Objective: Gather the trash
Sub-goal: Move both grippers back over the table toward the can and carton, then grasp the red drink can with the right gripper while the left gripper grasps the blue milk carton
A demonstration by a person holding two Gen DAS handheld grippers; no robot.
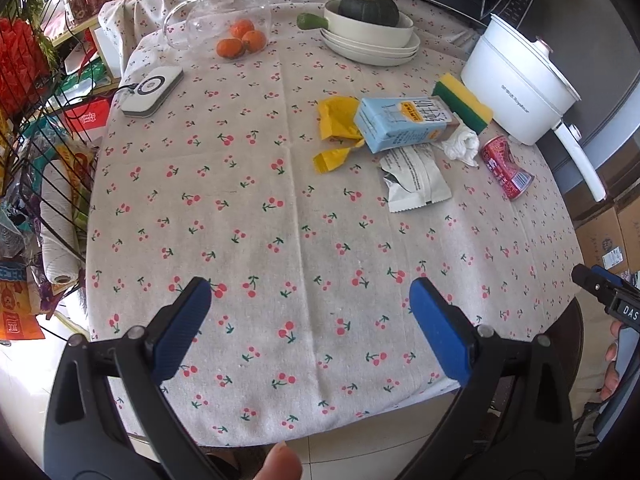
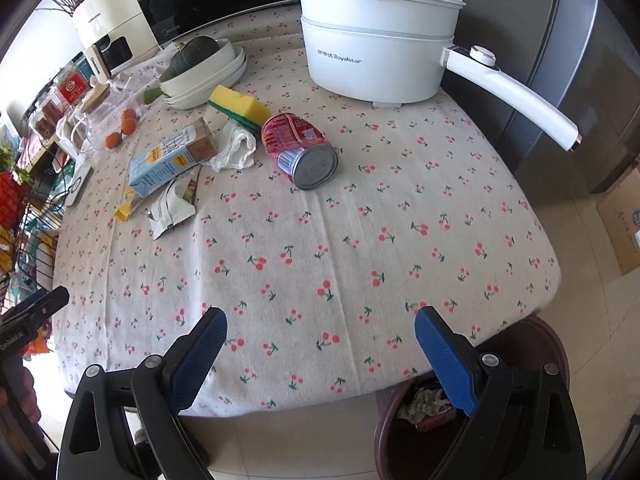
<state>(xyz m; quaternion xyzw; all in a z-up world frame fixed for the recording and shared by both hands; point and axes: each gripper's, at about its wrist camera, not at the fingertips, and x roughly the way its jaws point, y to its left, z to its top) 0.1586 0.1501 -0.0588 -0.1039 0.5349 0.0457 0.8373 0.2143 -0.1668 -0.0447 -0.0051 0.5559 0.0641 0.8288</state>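
Observation:
Trash lies on the cherry-print tablecloth: a yellow wrapper (image 1: 338, 122), a light blue carton (image 1: 402, 124) (image 2: 172, 158), a white foil packet (image 1: 416, 180) (image 2: 170, 210), a crumpled white tissue (image 1: 464, 146) (image 2: 236, 146) and a dented red can (image 1: 506, 168) (image 2: 300, 148). My left gripper (image 1: 310, 290) hovers open over the table's near edge, nothing between its blue pads. My right gripper (image 2: 320, 324) is also open and empty above the near right edge. A dark brown bin (image 2: 516, 340) with scraps inside stands on the floor under the right gripper.
A white electric pot (image 2: 376, 40) with a long handle stands at the back right. A yellow-green sponge (image 2: 240, 106), stacked bowls holding a squash (image 1: 370, 30), a glass jug and oranges (image 1: 242, 42), and a small white scale (image 1: 152, 90) occupy the far side. Wire racks (image 1: 36, 148) stand left of the table.

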